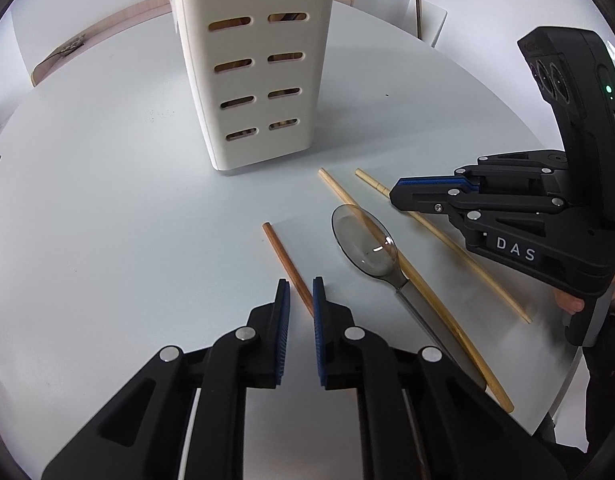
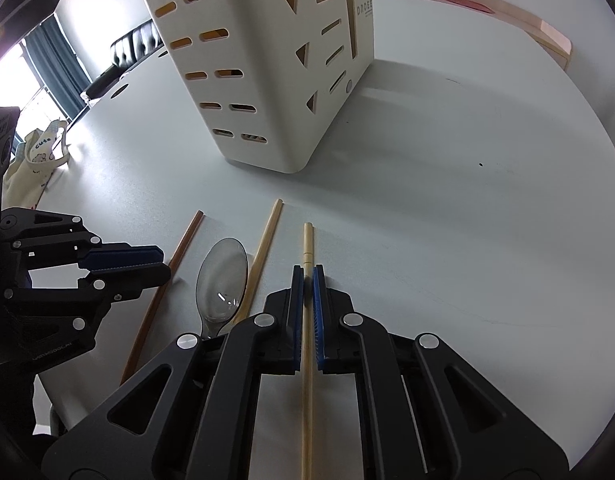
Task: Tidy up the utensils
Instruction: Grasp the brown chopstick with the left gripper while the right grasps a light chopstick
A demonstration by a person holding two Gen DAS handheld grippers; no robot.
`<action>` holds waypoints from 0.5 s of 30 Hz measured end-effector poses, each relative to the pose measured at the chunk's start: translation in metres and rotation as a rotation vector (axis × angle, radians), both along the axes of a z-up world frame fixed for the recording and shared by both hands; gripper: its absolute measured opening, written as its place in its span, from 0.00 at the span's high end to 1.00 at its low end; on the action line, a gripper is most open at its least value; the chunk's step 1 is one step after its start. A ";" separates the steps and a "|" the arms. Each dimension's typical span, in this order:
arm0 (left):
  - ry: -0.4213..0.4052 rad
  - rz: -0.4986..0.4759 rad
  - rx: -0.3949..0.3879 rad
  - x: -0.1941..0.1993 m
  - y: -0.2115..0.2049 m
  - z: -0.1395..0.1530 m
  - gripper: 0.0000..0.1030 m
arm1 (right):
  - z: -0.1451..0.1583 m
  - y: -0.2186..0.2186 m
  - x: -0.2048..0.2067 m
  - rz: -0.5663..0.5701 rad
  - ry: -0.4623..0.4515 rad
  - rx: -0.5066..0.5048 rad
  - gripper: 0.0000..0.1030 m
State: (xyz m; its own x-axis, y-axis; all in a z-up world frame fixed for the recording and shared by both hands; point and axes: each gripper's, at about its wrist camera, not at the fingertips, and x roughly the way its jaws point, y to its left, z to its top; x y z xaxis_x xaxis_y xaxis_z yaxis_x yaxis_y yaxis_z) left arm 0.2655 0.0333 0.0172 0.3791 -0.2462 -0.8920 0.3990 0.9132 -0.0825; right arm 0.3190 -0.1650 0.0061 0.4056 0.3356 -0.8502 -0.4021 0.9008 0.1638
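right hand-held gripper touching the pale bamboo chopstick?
Touching. The right wrist view shows the right hand-held gripper with both blue pads pressed against the pale bamboo chopstick, no gap.

- The holder [image 1: 255, 68] stands upright on the desk [image 1: 107, 220], behind the loose utensils.
- Before it lie three chopsticks and a spoon [image 1: 365, 246], side by side.
- The left chopstick [image 1: 285, 262] lies apart from the others, between the left gripper [image 1: 301, 296] jaws.
- The spoon rests across the middle chopstick [image 1: 423, 292].
- The right chopstick [image 2: 307, 320] lies rightmost, clamped in the right gripper [image 2: 307, 280].
- A bag [image 2: 35, 168] sits at the desk's far left edge.
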 end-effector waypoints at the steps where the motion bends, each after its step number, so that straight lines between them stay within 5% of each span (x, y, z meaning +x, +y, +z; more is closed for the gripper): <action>1: 0.007 0.002 -0.003 0.002 0.000 -0.001 0.88 | 0.000 0.001 0.001 0.001 0.006 -0.001 0.96; 15: 0.028 0.018 0.028 0.014 -0.026 -0.002 0.85 | 0.001 0.006 0.003 0.018 0.028 -0.045 0.94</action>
